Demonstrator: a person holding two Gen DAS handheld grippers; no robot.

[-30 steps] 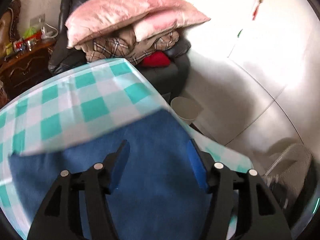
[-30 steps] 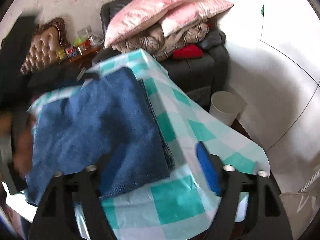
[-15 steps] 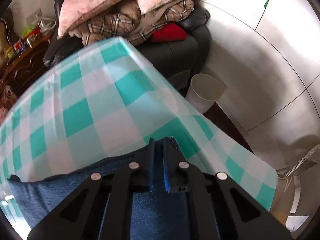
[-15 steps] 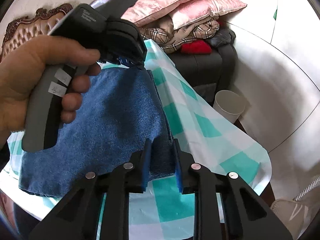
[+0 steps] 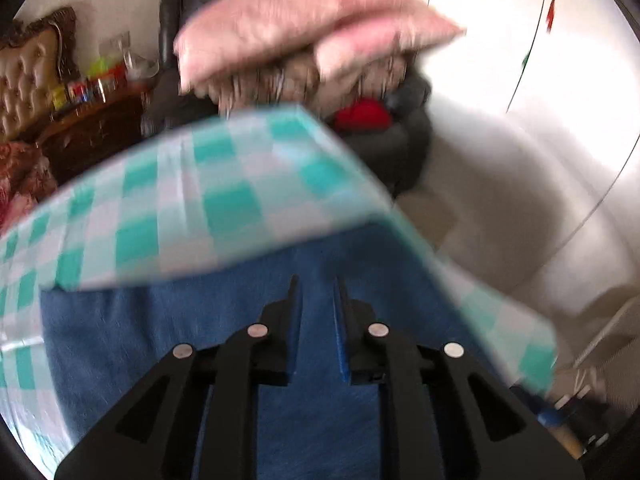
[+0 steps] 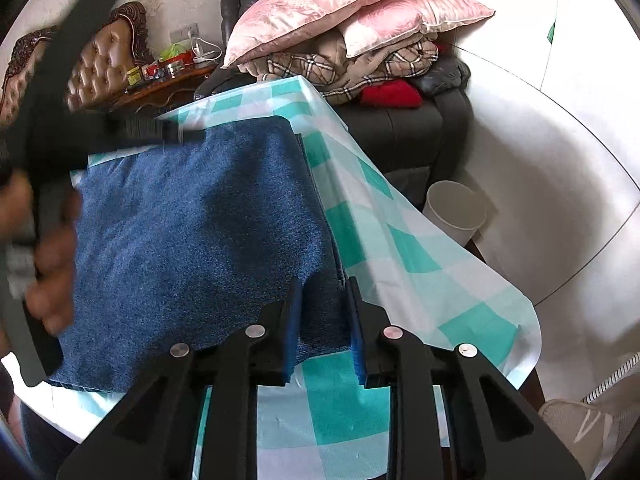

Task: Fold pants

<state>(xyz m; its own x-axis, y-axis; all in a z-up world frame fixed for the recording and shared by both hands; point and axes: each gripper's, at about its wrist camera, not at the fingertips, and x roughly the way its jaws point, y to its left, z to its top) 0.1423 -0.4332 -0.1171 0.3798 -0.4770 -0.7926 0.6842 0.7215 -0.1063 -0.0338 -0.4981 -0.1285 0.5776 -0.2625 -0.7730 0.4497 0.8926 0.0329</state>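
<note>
On the checked bench (image 6: 404, 248) lie the folded blue pants (image 6: 192, 232). Right claw (image 6: 323, 308) narrow, pinching their near right corner. Left claw (image 5: 316, 304) above the denim, jaws opening, slim gap; whether cloth sits between: cannot tell.

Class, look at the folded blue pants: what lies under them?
The pants lie on a teal-and-white checked tablecloth, which shows around their edges. The table beneath the cloth is covered and cannot be seen.
</note>
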